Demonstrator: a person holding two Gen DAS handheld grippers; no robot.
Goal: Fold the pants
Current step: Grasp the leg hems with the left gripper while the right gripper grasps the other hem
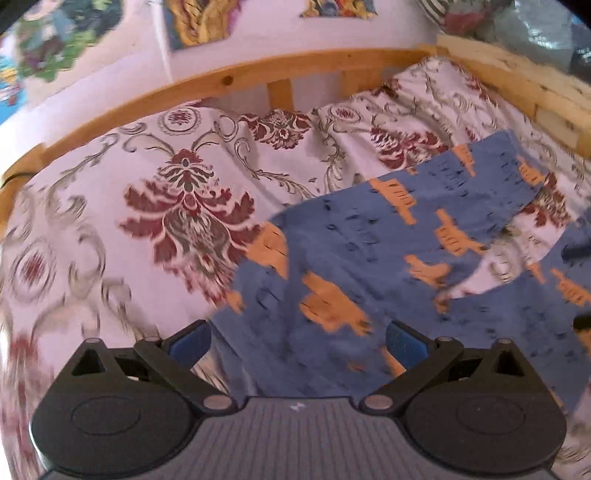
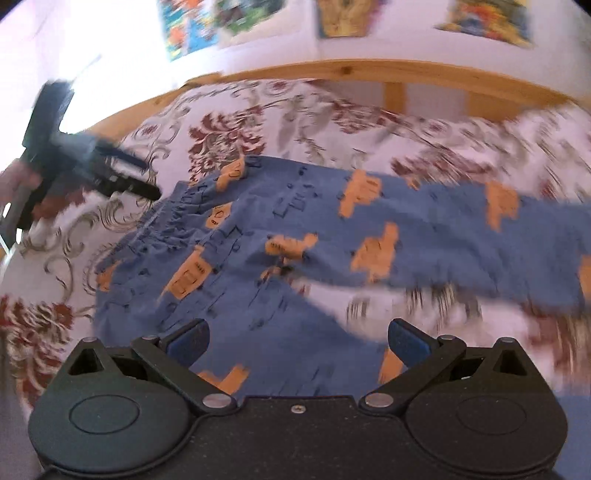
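Covering the wood-framed bed (image 1: 229, 79) (posters (image 2: 341, 16) above), a floral sheet (image 1: 110, 192).

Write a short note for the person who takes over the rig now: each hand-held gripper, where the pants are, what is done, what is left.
Left hand-held gripper: open, holds nothing, above the pants near the waistband end.
Right hand-held gripper: open, holds nothing, above the pants.
Pants: blue with orange patches, spread on the floral bedspread, legs apart with bedspread showing between them.
Done: pants laid out; no fold visible.
Left: probably bring one leg over the other, then fold across the length.
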